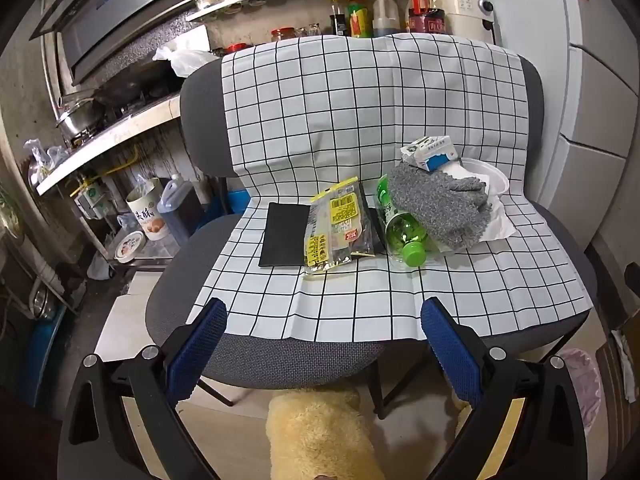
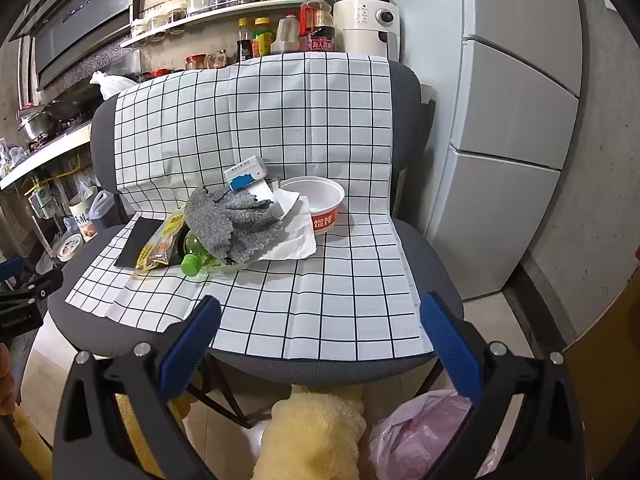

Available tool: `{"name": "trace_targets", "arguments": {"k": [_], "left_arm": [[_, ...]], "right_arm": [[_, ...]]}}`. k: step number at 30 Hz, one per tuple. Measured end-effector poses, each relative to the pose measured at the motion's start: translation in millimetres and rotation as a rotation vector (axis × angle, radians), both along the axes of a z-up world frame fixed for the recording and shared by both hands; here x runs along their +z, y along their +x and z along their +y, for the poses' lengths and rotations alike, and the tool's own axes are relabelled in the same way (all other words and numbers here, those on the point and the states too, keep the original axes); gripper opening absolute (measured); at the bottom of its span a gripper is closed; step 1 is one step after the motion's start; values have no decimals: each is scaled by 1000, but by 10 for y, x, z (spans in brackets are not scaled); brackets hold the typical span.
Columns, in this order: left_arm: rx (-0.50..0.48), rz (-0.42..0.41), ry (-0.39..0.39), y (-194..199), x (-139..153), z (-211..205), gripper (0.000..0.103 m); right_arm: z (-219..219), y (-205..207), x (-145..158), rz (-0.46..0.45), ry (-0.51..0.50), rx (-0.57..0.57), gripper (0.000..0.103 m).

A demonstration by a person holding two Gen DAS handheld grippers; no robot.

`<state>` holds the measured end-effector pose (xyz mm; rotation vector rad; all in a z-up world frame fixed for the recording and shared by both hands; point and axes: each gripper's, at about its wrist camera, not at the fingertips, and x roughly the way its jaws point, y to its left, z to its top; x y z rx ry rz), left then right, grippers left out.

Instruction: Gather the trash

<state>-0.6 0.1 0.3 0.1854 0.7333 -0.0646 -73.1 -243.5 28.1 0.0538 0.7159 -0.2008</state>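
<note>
A chair draped in a white checked cloth (image 1: 360,128) (image 2: 320,288) carries a pile of litter. A yellow snack wrapper (image 1: 336,224) (image 2: 160,244) lies over a black flat card (image 1: 282,236) (image 2: 134,246). Beside it lies a green bottle (image 1: 404,236) (image 2: 196,258) under a grey cloth (image 1: 440,204) (image 2: 228,226), with a small blue-white carton (image 1: 430,152) (image 2: 244,174), white paper (image 2: 294,236) and a paper bowl (image 2: 320,204) (image 1: 494,178). My left gripper (image 1: 323,314) and right gripper (image 2: 320,312) hang open before the seat's front edge, nothing between their fingers.
A bin lined with a pink bag (image 2: 416,436) (image 1: 582,388) stands on the floor at lower right. A yellow fuzzy thing (image 1: 320,436) (image 2: 312,436) lies below the chair. Kitchen counter (image 1: 108,140) at left, fridge (image 2: 512,120) at right.
</note>
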Motion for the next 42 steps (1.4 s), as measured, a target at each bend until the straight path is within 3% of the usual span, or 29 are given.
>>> {"name": "trace_targets", "arguments": {"k": [42], "left_arm": [[7,14,-14,24,-29,66,97]], "right_arm": [[43,26,-87,12,11,5,97]]}}
